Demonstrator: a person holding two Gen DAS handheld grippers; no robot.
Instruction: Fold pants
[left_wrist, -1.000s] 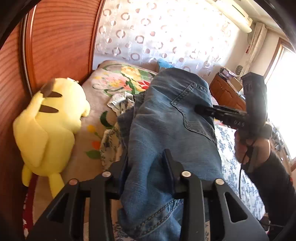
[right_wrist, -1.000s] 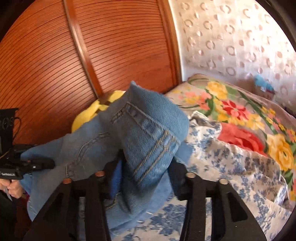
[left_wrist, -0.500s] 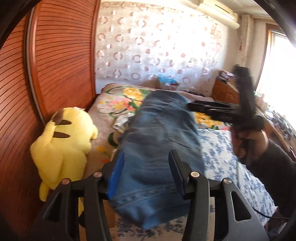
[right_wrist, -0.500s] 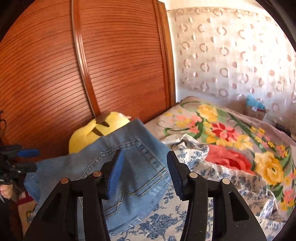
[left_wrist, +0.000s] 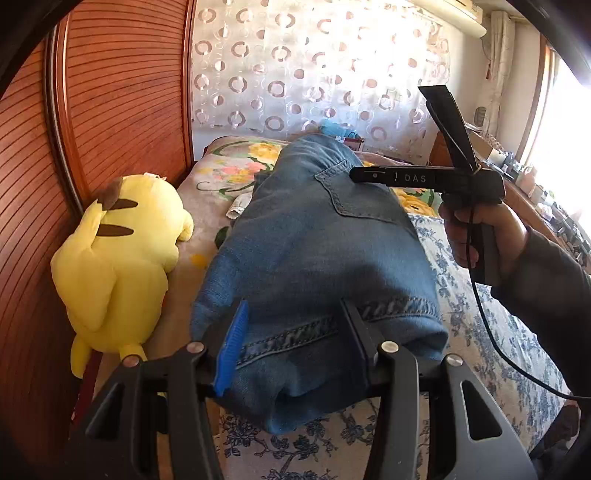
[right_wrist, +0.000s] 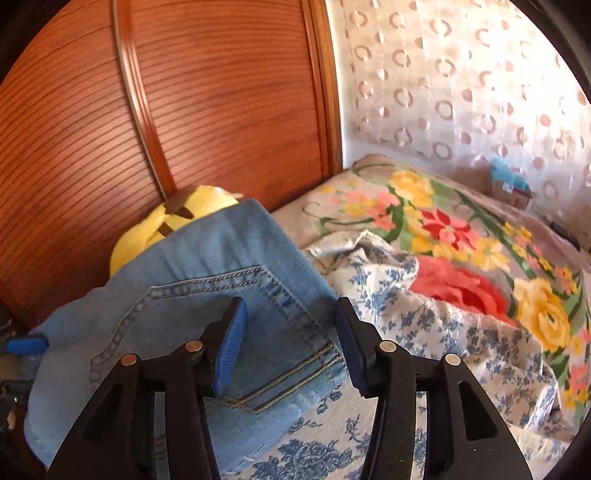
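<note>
While the jeans (left_wrist: 317, 258) lie folded on the bed (left_wrist: 480, 332), both tongs stand partly open with denim between the jaws and no pad pressing, so the fold looks just set down. To finish well, I would draw the left tongs (left_wrist: 291, 343) and right tongs (right_wrist: 288, 339) back level and clear of the hem, not dragging a layer. Counted: one pair of jeans, two tongs, one yellow plush toy (left_wrist: 118, 258), one floral blanket (right_wrist: 461, 229).
</note>
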